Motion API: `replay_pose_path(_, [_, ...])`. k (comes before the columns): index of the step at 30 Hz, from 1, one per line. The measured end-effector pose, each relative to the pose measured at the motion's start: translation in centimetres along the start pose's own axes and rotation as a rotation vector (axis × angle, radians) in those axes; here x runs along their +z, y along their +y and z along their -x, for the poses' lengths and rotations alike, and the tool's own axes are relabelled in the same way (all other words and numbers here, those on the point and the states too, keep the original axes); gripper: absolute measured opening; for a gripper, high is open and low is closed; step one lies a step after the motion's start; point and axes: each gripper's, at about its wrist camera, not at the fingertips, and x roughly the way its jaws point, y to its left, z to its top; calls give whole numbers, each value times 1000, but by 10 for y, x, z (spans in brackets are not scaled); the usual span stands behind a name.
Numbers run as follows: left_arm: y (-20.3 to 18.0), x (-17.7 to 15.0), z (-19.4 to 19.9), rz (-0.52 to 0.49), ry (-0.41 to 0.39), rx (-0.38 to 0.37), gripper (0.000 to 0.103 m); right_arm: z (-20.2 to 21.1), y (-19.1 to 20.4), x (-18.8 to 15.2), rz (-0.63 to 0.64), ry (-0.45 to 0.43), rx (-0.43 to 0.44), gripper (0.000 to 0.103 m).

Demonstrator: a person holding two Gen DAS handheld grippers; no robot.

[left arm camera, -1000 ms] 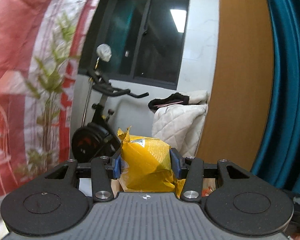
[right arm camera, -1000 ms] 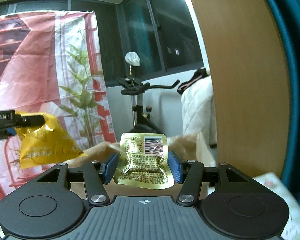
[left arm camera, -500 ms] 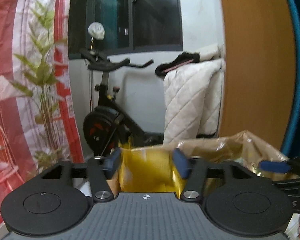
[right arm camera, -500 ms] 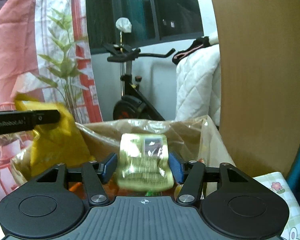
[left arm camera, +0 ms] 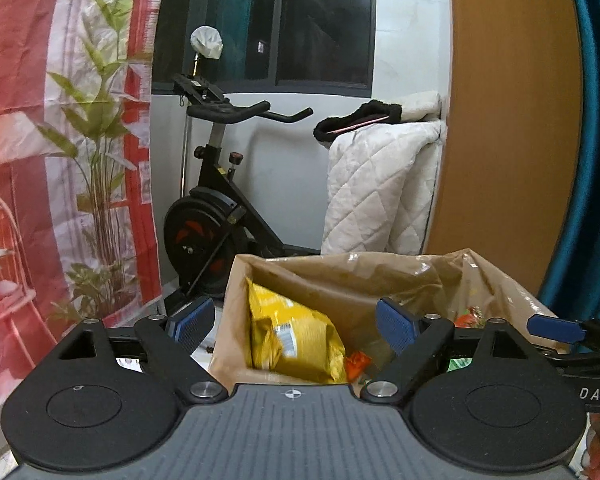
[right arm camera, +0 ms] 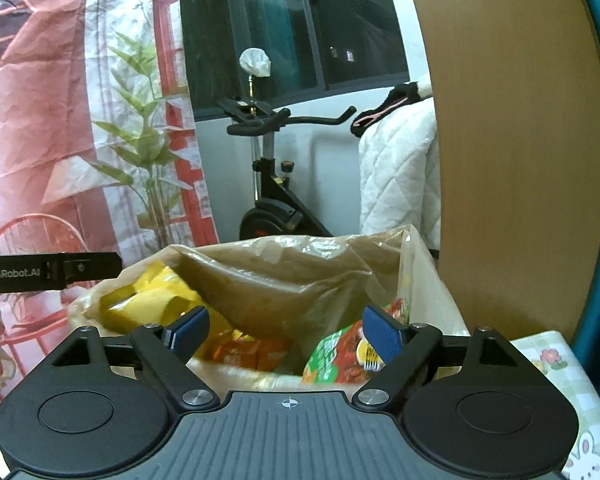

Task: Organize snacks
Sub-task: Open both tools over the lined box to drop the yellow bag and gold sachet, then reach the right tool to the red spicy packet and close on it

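Right wrist view: "GenRobot.AI" on left tongs [right arm camera: 50, 272]; both tongs opening, empty, over bag [right arm camera: 284, 276].

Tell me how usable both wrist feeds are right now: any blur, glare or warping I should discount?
Left wrist: yellow snack bag in the brown bag is motion-smeared, background sharp, wooden panel bowed by the fisheye, ceiling light reflected in the window. Right wrist: bag contents soft, glare patches on the plastic liner; the tongs are crisp.
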Motion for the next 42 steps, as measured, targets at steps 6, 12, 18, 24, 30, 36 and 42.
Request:
replay_pose_path(6, [3,-15,38,23,0,0,89,33,3,-12,0,-9,18,81])
replay_pose_path(12, [10,-41,69,54,17,6,89,67,4,-25,-19,-19,35,83])
replay_pose_path(18, [20,-73,94,107,58,24,88,95,-2,-48,-20,-23,16,84])
replay_pose_path(24, [24,-108,98,200,120,9,85,108,-14,-78,-33,9,-6,83])
replay_pose_path(30, [23,-136,85,223,194,-16,80,107,-21,-112,-12,77,-24,73])
replay_pose_path(36, [26,-154,76,224,215,6,77,96,-34,-142,11,140,-80,60])
replay_pose_path(42, [26,-160,64,222,217,26,75,78,-67,-165,-71,187,-161,59])
